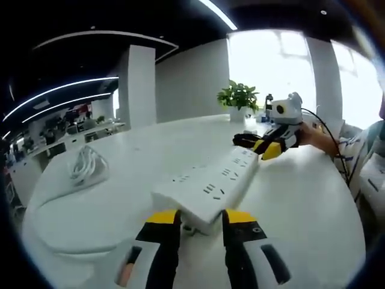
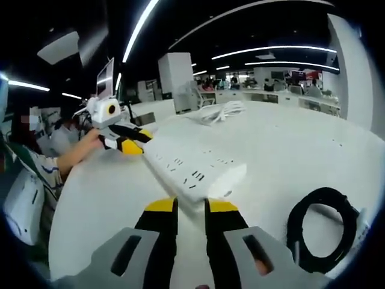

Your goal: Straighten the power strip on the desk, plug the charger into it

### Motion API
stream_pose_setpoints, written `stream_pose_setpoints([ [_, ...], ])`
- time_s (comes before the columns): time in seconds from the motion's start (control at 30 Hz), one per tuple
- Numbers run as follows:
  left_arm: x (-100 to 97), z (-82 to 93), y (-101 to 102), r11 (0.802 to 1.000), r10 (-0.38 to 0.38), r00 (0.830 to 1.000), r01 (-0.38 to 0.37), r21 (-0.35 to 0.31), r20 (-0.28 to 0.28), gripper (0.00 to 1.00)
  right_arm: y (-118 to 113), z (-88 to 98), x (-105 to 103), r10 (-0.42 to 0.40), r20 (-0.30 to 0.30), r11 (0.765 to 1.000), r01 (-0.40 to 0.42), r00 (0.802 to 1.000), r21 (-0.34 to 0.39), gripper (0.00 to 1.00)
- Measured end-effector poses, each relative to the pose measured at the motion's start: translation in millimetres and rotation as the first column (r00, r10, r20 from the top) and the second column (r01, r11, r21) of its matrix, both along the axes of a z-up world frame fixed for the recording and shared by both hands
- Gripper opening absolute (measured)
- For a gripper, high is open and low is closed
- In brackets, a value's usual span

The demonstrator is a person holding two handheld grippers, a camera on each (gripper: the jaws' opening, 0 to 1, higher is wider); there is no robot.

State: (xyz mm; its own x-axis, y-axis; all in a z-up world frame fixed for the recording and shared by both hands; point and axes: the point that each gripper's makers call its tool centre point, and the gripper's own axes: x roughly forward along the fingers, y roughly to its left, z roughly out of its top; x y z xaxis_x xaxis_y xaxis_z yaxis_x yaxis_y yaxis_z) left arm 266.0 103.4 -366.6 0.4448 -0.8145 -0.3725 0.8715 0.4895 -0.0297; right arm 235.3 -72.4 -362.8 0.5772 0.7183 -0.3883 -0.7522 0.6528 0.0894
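Note:
A white power strip (image 1: 207, 183) lies slantwise on the white desk (image 1: 301, 205), sockets facing up. My left gripper (image 1: 202, 218) has its yellow-tipped jaws closed on the near corner of the strip. At the far end, my right gripper (image 1: 260, 144) holds the other end, with a hand behind it. In the right gripper view the same strip (image 2: 192, 171) runs away from my right gripper (image 2: 191, 208), whose jaws pinch its near end. The left gripper (image 2: 133, 141) sits at the far end. A black coiled cable (image 2: 325, 229) lies to the right.
A coiled white cable (image 1: 87, 165) rests on the desk, left of the strip, and shows again as a white cable (image 2: 216, 111) beyond it. A potted plant (image 1: 239, 96) stands at the desk's far edge. A seated person (image 2: 42, 156) is at the left. The desk edge (image 2: 54, 241) curves close by.

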Motion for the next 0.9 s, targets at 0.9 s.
stream_pose_setpoints([
  [0.9,-21.5,0.1,-12,0.999,-0.045,0.999,0.045,0.007,0.001,0.26,-12,0.3,-21,-0.016,0.008,1.000,0.016,1.000,-0.001,0.16],
])
